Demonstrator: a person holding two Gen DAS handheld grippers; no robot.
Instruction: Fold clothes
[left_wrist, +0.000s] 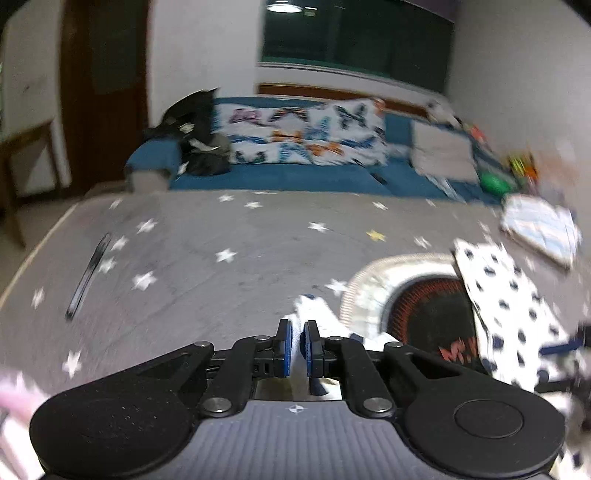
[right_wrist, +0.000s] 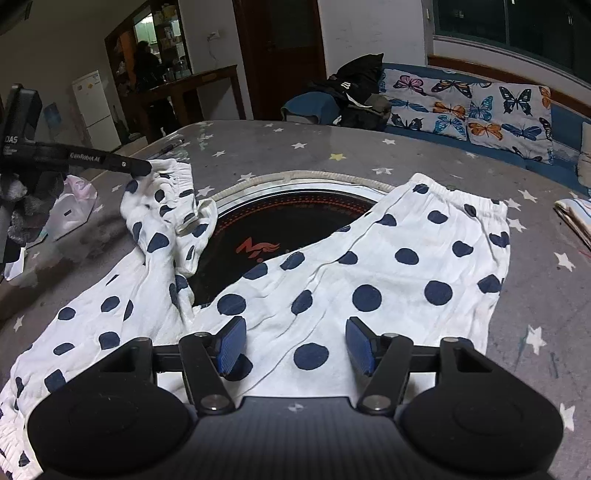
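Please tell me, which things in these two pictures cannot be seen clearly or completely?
- Left wrist view: motion blur smears the polka-dot trousers.
- Left gripper: the cloth it pinches is hidden between its pads.
- Right wrist view: trousers cover part of the round cooktop, cutting off its red logo.
- Folded cloth: cut off by the right edge.

"GenRobot.AI" on left tool (right_wrist: 146, 168) arm, "DAS" on its body

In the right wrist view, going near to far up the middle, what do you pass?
Right gripper → polka-dot trousers → black round cooktop → its pale rim → grey star-print table cover → blue sofa with butterfly cushion.
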